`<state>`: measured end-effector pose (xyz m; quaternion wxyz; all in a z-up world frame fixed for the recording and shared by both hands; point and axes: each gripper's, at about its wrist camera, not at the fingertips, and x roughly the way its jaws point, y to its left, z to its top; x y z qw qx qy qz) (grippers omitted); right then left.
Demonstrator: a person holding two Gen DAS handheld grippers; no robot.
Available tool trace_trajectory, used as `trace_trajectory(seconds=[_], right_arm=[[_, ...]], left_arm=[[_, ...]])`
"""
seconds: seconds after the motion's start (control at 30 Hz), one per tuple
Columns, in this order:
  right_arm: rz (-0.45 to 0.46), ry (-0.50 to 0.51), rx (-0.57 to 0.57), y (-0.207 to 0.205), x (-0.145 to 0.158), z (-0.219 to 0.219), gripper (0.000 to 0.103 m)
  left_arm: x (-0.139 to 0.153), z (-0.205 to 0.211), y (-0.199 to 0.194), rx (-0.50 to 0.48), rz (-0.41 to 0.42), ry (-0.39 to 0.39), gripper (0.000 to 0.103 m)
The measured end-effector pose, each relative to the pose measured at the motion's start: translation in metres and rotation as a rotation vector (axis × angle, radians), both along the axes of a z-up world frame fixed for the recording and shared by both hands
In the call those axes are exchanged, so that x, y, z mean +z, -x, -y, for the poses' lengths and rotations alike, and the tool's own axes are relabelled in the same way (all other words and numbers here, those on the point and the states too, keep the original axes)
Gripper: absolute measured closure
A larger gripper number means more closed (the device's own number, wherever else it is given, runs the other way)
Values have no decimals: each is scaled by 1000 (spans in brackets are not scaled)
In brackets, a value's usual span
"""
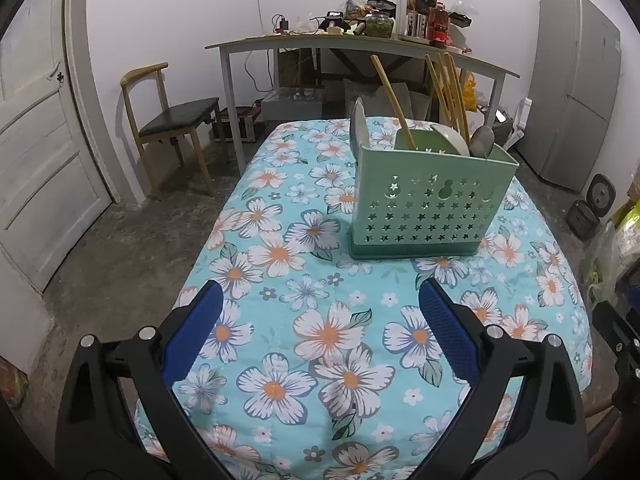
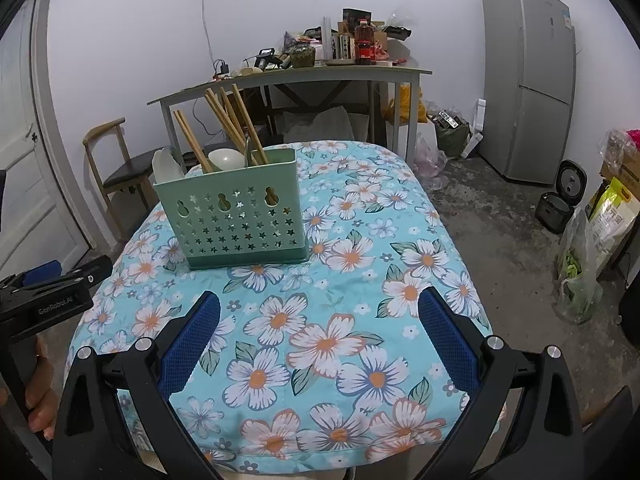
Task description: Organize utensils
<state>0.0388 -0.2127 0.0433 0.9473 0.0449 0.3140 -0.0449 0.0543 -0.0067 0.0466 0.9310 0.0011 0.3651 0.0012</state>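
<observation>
Left wrist view: your left gripper (image 1: 320,308) gapes, empty.
Right gripper (image 2: 319,312): spread wide, empty.
Utensil caddy (image 2: 236,216): stands ahead on the tabletop (image 2: 360,320), loaded.
Risk: bumping tilted chopsticks (image 2: 236,124) could tip it.

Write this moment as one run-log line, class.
left hand-held gripper: open, empty | right hand-held gripper: open, empty | green holder: upright on floral cloth | chopsticks, spoons: inside holder

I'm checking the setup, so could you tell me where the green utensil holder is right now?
The green utensil holder stands upright on the floral tablecloth, beyond both open grippers: right of centre in the left wrist view, left of centre in the right.
</observation>
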Motion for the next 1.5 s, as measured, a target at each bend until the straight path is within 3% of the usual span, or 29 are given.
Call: trace_trajectory(seconds=[0.4, 1.5], right_arm=[[-58, 18, -1, -4, -6, 0, 6], [-56, 0, -80, -7, -6, 11, 7]], left_arm=[[-5, -1, 0, 4, 2, -43, 8], [-10, -27, -10, 43, -17, -72, 8]])
